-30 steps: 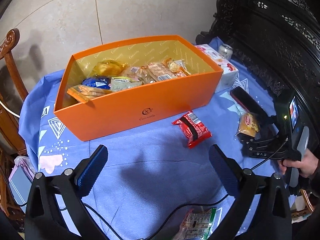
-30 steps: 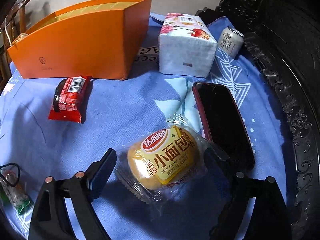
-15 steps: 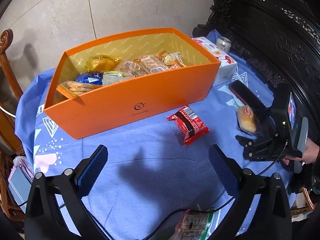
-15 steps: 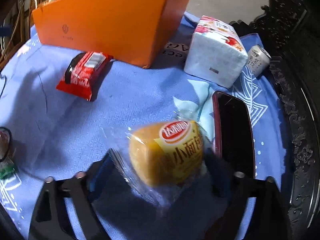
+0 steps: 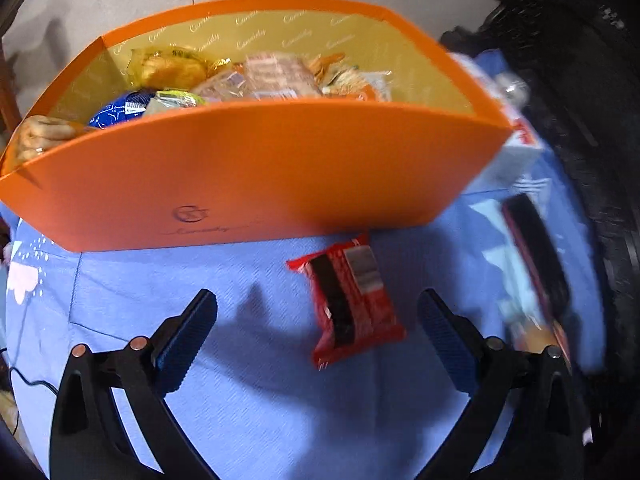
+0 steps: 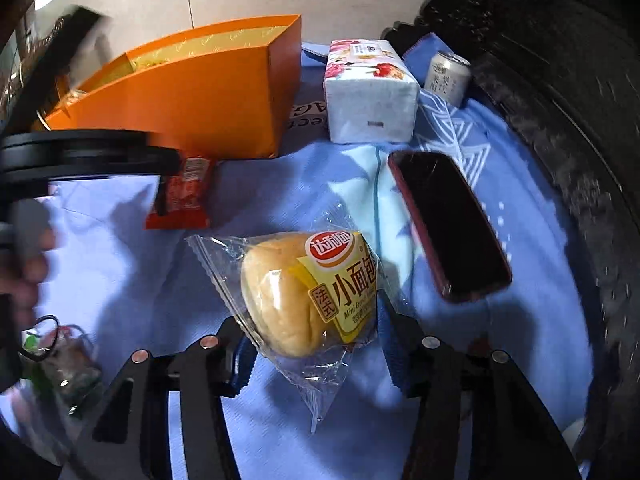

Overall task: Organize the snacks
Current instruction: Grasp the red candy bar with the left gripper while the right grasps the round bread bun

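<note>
An orange box holding several wrapped snacks stands on the blue cloth; it also shows in the right wrist view. A red snack bar lies just in front of it, between the open fingers of my left gripper, which is low over the cloth. The bar also shows in the right wrist view. My right gripper is shut on a wrapped mini French bread and holds it above the cloth.
A dark phone lies right of the bread. A white tissue pack and a drink can stand behind it. A dark carved chair back rims the right side. A green-and-clear packet lies at the near left.
My left gripper moved forward and down until the red bar sits between its fingers. My right gripper closed on the bread and lifted it off the cloth.
</note>
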Tool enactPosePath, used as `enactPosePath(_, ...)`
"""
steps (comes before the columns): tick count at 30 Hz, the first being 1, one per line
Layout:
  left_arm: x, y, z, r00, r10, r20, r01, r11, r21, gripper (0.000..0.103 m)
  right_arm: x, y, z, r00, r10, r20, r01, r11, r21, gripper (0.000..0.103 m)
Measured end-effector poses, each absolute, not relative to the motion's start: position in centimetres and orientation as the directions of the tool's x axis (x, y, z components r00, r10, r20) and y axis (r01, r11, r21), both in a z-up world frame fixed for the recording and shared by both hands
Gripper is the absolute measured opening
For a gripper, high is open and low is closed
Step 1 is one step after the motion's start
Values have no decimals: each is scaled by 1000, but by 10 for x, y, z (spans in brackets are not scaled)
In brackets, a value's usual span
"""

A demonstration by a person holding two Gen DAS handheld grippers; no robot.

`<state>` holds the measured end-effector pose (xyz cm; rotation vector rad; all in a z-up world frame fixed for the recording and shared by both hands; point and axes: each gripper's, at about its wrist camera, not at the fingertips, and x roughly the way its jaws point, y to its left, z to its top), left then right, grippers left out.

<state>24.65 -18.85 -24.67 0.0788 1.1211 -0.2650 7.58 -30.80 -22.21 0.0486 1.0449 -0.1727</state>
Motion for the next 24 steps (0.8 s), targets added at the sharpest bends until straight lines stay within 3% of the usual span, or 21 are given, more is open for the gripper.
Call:
enactPosePath(5,256,-208,-276,360,-78,-930,178,984,-14,99,64,-305,-223,480,-95,-872,192,981,-1,54)
enactPosePath(13,258,-224,-291,355,-58,-933,202,979,16,98,68,-307,-226,487,-90,-869,191,982,6,50)
enactPosePath(14,257,-225,-290,365,-66,-928,211,977,13,91,68,-307,-227,489,-90,-868,189,982,5,49)
enactPosePath(15,256,-226,-288,378,-71,-923,219,976,14,70,69,-308,-227,491,-91,-866,185,983,1,48)
enactPosePath(17,252,-233,-282,399,-98,-912,265,964,12,47,70,-309,-227,495,-93,-864,178,984,-4,44)
enactPosePath(24,253,-221,-281,365,-193,-911,289,953,-86,45,67,-309,-217,530,-111,-840,167,986,-25,36)
